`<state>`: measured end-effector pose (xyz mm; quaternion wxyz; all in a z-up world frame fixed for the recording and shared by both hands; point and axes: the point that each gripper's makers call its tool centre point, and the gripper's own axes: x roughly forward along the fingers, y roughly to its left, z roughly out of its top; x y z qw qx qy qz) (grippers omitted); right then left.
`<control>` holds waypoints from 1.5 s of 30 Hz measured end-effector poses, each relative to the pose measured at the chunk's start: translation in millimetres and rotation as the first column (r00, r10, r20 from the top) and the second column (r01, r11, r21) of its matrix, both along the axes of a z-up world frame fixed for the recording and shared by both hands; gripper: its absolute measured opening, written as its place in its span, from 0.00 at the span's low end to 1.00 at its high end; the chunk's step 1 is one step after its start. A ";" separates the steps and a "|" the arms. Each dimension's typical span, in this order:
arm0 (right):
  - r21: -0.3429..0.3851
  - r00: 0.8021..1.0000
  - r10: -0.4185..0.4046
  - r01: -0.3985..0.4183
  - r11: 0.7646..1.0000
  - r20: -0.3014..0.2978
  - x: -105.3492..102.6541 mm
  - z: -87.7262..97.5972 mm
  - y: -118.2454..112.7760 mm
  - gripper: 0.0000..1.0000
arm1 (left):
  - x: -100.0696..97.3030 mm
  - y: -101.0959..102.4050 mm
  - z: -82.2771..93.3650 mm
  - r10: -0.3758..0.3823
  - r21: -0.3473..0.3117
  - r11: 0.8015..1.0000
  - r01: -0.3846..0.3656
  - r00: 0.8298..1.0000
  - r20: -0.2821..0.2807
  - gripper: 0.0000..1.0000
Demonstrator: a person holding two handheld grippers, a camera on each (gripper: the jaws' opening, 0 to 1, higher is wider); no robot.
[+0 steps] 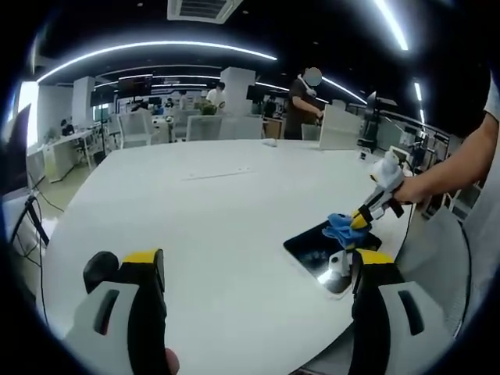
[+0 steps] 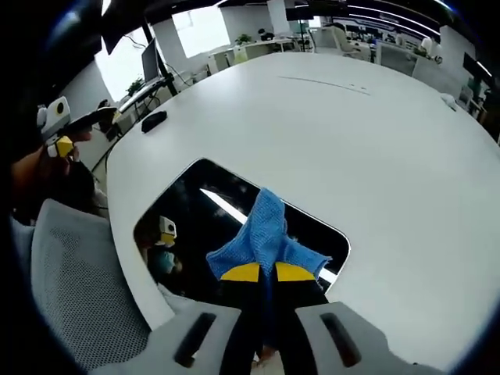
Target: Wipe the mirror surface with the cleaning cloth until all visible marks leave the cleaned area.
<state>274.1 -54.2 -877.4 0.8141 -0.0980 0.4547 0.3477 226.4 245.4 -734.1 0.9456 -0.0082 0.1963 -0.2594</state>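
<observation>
Mirror (image 2: 195,211) flat, long axis seemingly diagonal, right tongs (image 2: 259,272) pinching cloth (image 2: 266,234)

what the two views leave hidden or unclear

in the right gripper view the blue cloth (image 2: 268,238) covers the middle of the mirror (image 2: 195,199), and the near edge of the mirror lies behind the right gripper (image 2: 260,272). in the left gripper view the mirror's near corner sits behind the left gripper (image 1: 258,269)'s jaw. marks on the glass are too faint to tell from reflections. the person (image 1: 301,101) at the far desks is too small to make out.
</observation>
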 end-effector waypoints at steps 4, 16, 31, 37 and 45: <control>-0.022 1.000 -0.016 0.016 1.000 0.000 0.2 0.7 -14.3 0.00 | 1.0 0.1 1.2 -0.001 -0.001 1.000 0.001 1.000 0.006 0.99; -0.058 0.999 -0.044 0.044 0.997 -0.002 5.5 -4.1 -31.7 0.00 | 3.2 3.2 8.1 0.007 -0.008 1.000 -0.007 1.000 0.022 0.99; -0.051 0.993 -0.119 0.119 0.992 0.011 3.9 -5.8 -39.3 0.00 | -9.4 -2.3 -7.3 -0.047 -0.028 0.999 0.046 0.999 -0.017 0.99; -0.038 0.985 -0.174 0.174 0.984 -0.004 1.8 -6.2 -39.3 0.00 | -7.2 -4.4 -8.9 -0.054 -0.022 0.998 0.054 0.998 -0.027 0.99; -0.078 0.988 -0.157 0.157 0.984 0.006 -16.7 -3.5 -34.4 0.00 | 6.9 -0.3 -6.4 -0.034 -0.030 0.999 0.034 0.999 -0.020 0.99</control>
